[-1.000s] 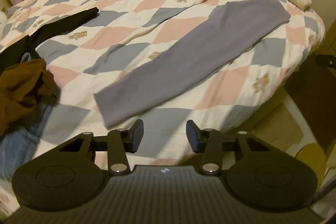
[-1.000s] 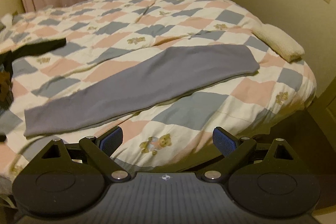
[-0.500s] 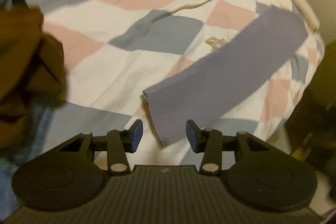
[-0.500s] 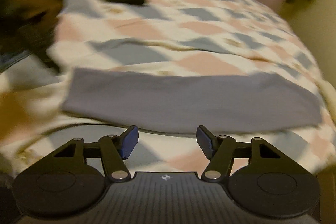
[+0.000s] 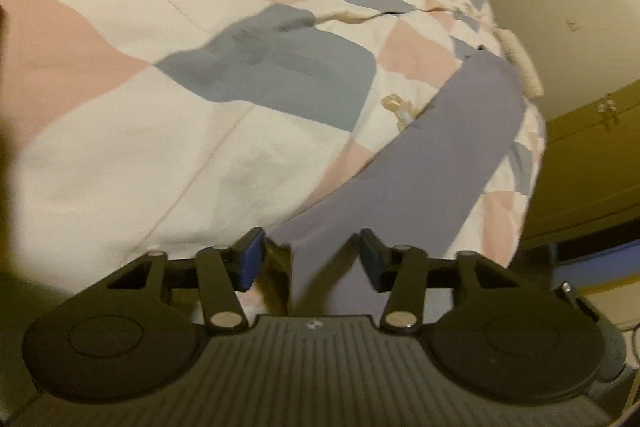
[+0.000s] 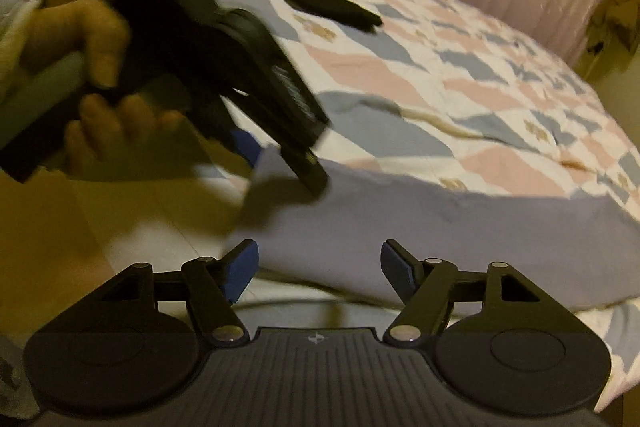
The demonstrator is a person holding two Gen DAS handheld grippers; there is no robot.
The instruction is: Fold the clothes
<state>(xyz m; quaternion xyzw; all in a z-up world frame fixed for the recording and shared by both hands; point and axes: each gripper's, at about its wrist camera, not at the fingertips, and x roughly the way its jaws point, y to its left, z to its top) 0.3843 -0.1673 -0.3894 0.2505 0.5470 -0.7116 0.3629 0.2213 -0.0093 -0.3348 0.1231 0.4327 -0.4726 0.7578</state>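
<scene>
grey garment (image 6: 460, 227) lies flat lengthwise, cross-fold not started; left gripper (image 5: 310, 261) and right gripper (image 6: 318, 269) both wide, straddling its end.

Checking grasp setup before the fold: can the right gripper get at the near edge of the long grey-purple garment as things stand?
Probably yes. The right gripper is open, and the near edge of the long grey-purple garment lies just ahead of its fingers on the patchwork quilt. The left gripper works the far end, clear of that path.
</scene>
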